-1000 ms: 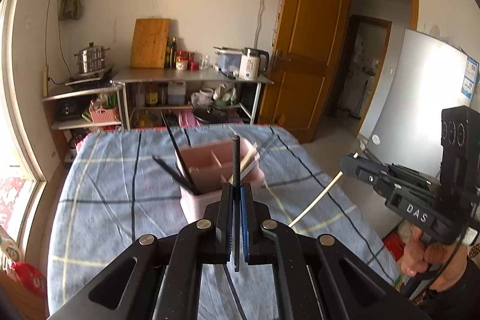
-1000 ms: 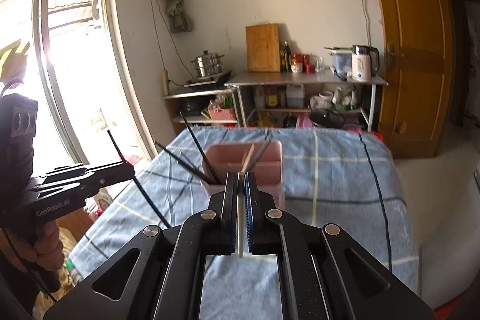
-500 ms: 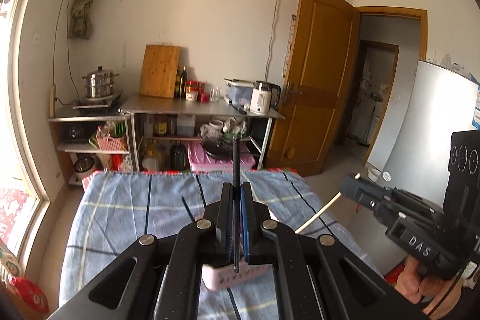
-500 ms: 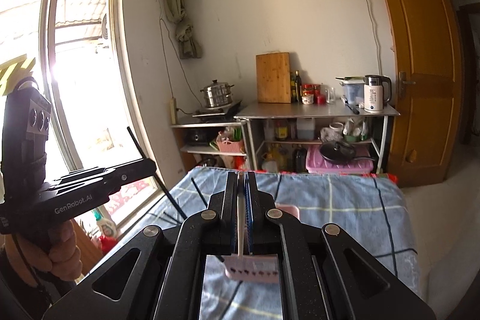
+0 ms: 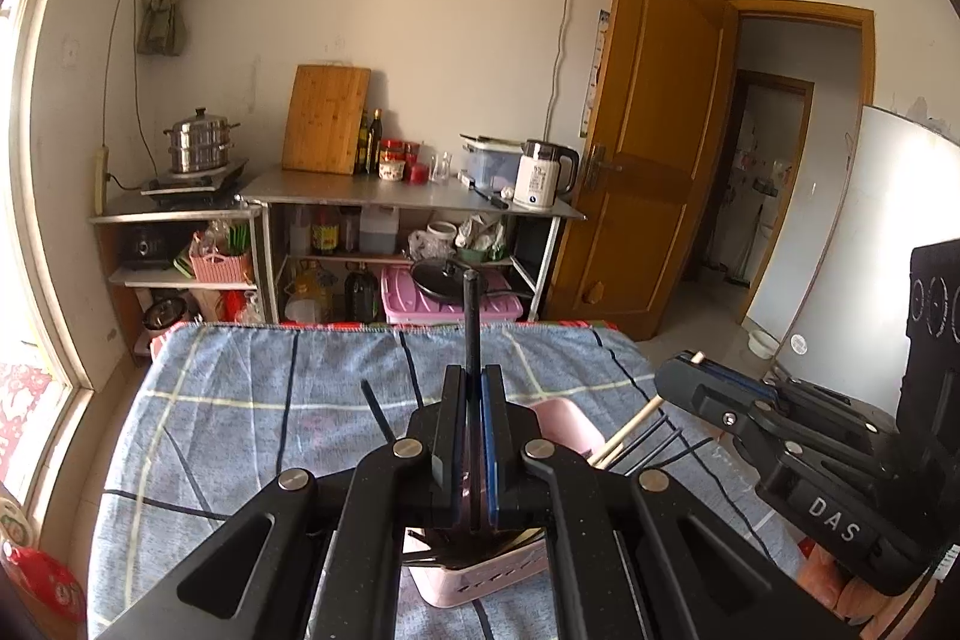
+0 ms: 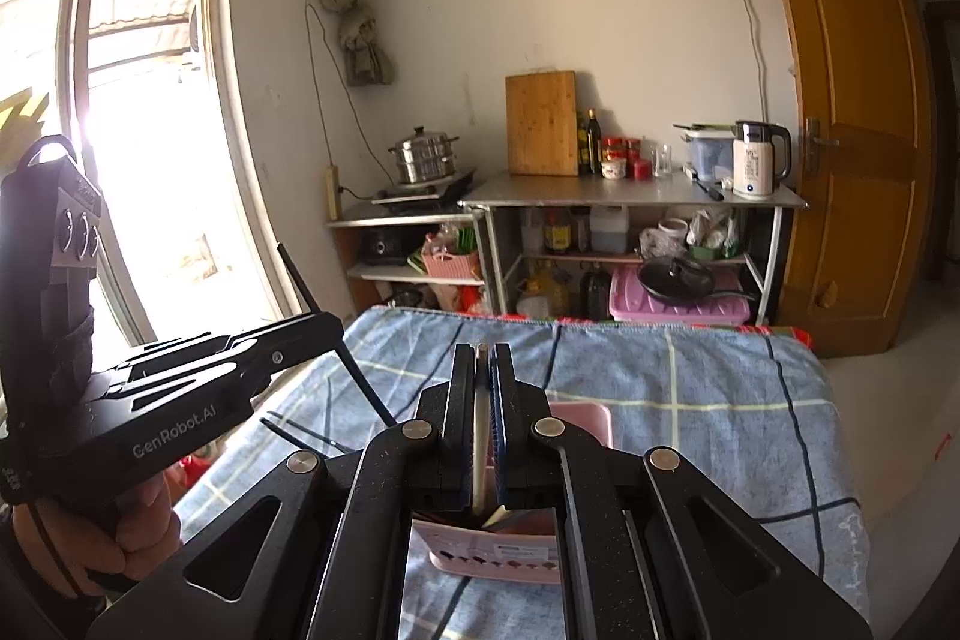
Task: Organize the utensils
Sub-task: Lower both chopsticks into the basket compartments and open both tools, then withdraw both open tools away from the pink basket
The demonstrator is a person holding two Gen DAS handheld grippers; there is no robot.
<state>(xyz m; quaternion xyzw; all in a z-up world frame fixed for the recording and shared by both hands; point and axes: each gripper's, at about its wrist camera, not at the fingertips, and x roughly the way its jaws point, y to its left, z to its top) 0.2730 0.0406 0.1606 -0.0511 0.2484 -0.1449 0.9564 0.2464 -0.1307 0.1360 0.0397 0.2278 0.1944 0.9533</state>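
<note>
pink holder (image 5: 564, 421); blue checked cloth (image 5: 240, 400)

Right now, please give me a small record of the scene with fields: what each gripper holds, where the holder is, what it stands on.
left gripper: shut on a black chopstick that sticks up past the fingers
right gripper: shut on a pale chopstick
pink holder: directly under both grippers, mostly hidden by them, black chopsticks already inside
surface: table with a blue checked cloth
position: both held chopsticks are above the holder; whether their lower ends are inside cannot be told
</note>
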